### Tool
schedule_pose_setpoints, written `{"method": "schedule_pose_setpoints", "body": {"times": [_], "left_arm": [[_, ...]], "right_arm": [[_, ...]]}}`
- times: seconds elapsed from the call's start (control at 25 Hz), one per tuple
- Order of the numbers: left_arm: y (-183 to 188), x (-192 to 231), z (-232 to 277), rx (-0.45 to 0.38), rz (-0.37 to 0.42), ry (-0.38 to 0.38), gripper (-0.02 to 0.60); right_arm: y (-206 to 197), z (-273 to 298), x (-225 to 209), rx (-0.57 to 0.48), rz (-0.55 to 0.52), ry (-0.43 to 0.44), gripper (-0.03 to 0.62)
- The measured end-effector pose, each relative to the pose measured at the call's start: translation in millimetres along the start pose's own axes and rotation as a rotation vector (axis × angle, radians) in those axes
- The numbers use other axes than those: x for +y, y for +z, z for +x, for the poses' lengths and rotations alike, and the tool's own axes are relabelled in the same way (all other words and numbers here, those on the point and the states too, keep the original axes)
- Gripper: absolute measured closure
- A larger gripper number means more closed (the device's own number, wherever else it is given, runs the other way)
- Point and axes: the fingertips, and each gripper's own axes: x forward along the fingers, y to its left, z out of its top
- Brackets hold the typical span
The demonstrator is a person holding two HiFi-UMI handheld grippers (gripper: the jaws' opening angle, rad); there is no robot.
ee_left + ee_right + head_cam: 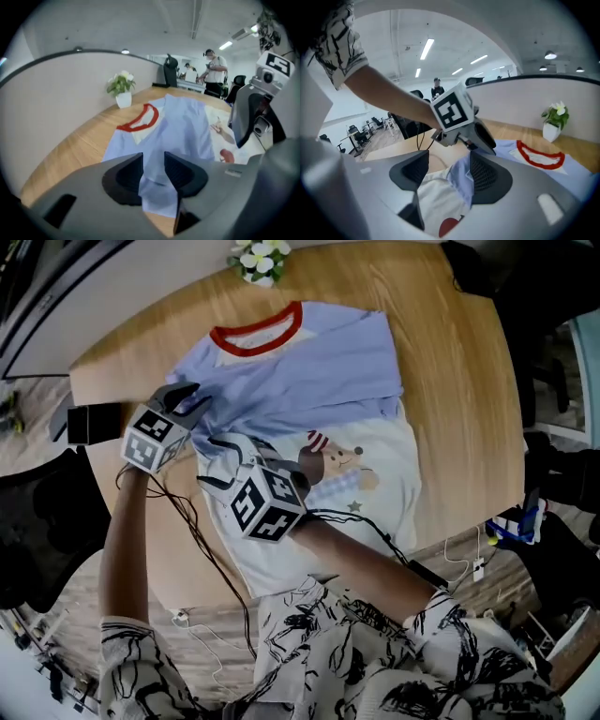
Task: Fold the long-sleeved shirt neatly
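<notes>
One long-sleeved shirt (319, 399) lies on the round wooden table (459, 381), red collar pointing away. It's soft cloth: pale blue sleeves folded across a white front with a cartoon print. Two grippers are at its left side. The left gripper (153, 161) has let go, its ribbed jaws slightly apart over blue fabric. The right gripper (449, 161) stands wide and released, with a blue fold beside one pad. One potted white flower (260, 259) sits at the far edge, and black cables (197, 531) trail across the near edge.
</notes>
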Motion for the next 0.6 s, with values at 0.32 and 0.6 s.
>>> {"method": "schedule_pose_setpoints", "body": {"times": [0.32,0.6], "left_arm": [[67,-78,-125,-0.52,-0.083,0.127,0.383],[28,-176,-235,-0.698,-0.3,0.271,0.274]], "right_arm": [[86,-210,-26,-0.41,-0.03,-0.331,0.287],[19,-394,-42,-0.367,-0.025,-0.558,0.272]]}}
